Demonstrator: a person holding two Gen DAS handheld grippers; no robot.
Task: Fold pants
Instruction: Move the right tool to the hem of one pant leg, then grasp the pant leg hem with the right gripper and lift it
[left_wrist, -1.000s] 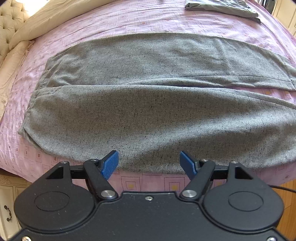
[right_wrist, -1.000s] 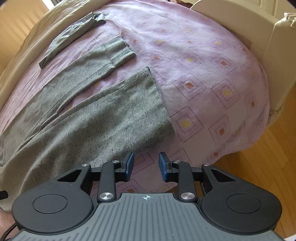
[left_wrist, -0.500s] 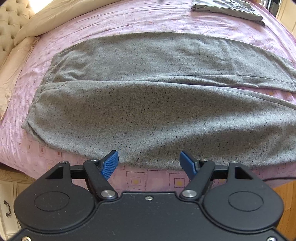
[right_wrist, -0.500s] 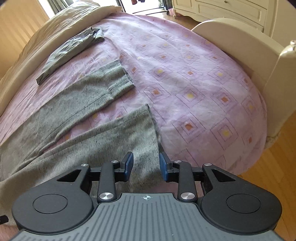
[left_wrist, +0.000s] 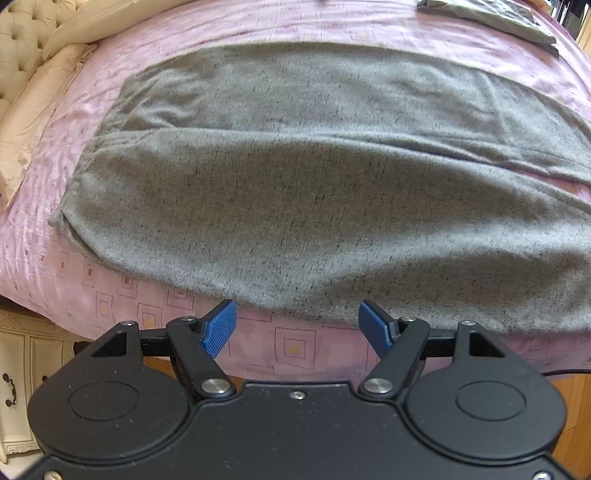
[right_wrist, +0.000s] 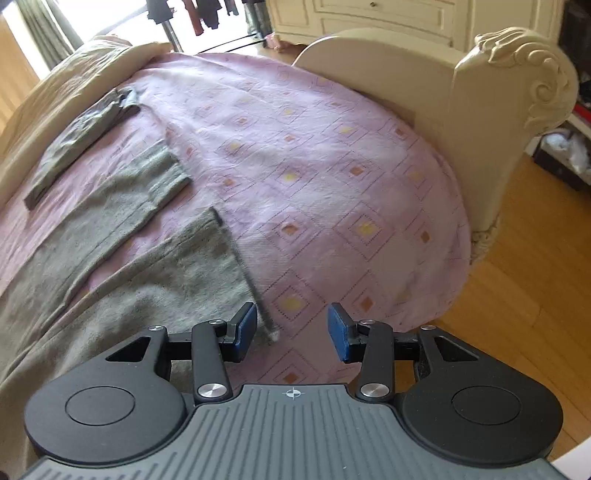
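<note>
Bedroom setting: wide bed under a pink patterned bedspread (left_wrist: 332, 22), cream carved footboard (right_wrist: 509, 110) at the far end, wooden floor (right_wrist: 517, 295) beyond.

Blue ribbed fingers (left_wrist: 221, 328) of the left gripper (left_wrist: 297, 326) spread wide apart, holding nothing, poised just short of the near edge of the grey speckled knit pants (left_wrist: 314, 206). Likely aimed that way to pinch the outer seam of the near leg close to the waist end.

Blue fingers (right_wrist: 245, 328) of the right gripper (right_wrist: 291, 330) likewise parted and empty, hovering at the hem corner of the near leg, left pad over the cloth, right pad over bare bedspread. Probably straddling the corner so that closing catches the hem.

Pants spread flat and lengthwise along the bed's near side, waistband towards the tufted cream headboard (left_wrist: 18, 44), both legs side by side with a narrow strip of pink between them at the cuffs. Laid out like this, seemingly, for lifting the near leg over onto the far one. No fold made yet.

Farther back, a folded dark grey-green garment (right_wrist: 77, 147) set well apart, by a beige duvet (right_wrist: 55, 92).
</note>
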